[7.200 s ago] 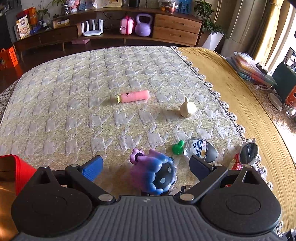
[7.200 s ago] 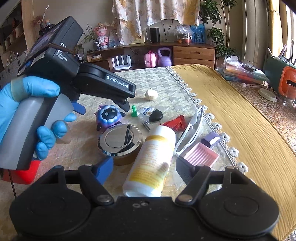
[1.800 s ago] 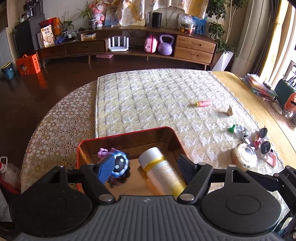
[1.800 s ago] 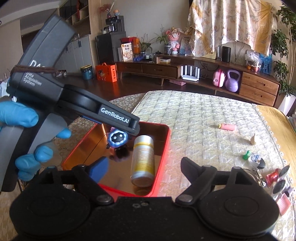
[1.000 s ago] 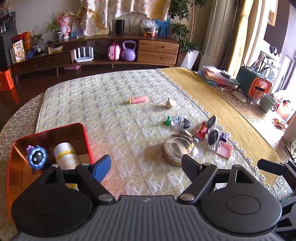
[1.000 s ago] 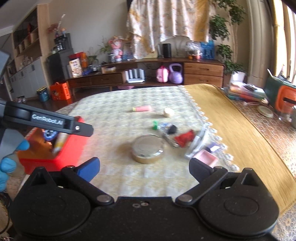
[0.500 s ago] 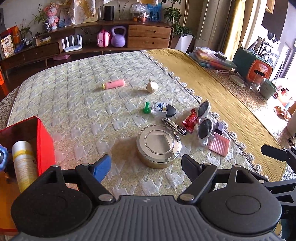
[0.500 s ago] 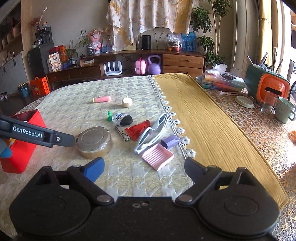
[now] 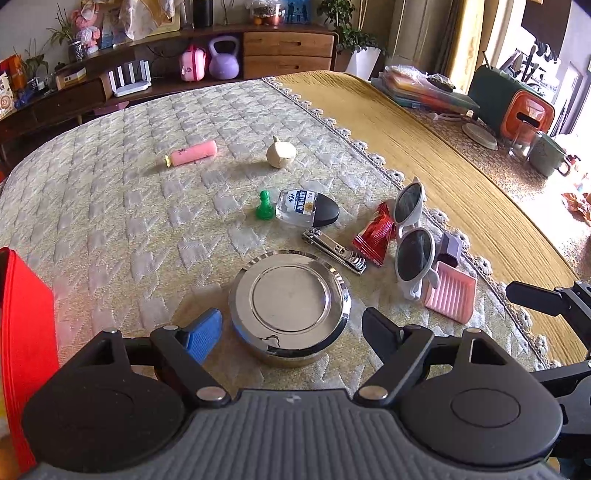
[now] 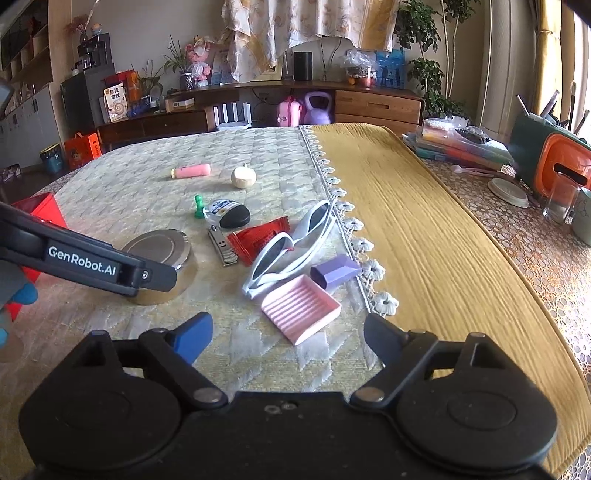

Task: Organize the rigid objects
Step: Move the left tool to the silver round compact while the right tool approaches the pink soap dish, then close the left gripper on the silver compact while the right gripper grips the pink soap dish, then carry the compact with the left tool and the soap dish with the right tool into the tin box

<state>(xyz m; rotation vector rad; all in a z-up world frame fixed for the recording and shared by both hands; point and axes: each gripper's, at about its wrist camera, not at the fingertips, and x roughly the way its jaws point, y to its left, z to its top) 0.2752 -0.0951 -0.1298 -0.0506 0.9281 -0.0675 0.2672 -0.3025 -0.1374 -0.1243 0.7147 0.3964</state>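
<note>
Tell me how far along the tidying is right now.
Little shows as done: the red box is mostly cut off, contents unseen. Nothing is in hand; the left gripper is open around the round tin, and the right gripper is closing, empty, near the pink tray. Sunglasses, nail clipper and small bottle remain out.

You're working in a home living room: beyond your tongs, past the cloth-covered table (image 10: 424, 221), stands a long wooden sideboard (image 10: 376, 105) with a purple kettlebell (image 10: 316, 103), toys and potted plants (image 10: 428, 55); curtains (image 10: 295, 26) hang behind it.
</note>
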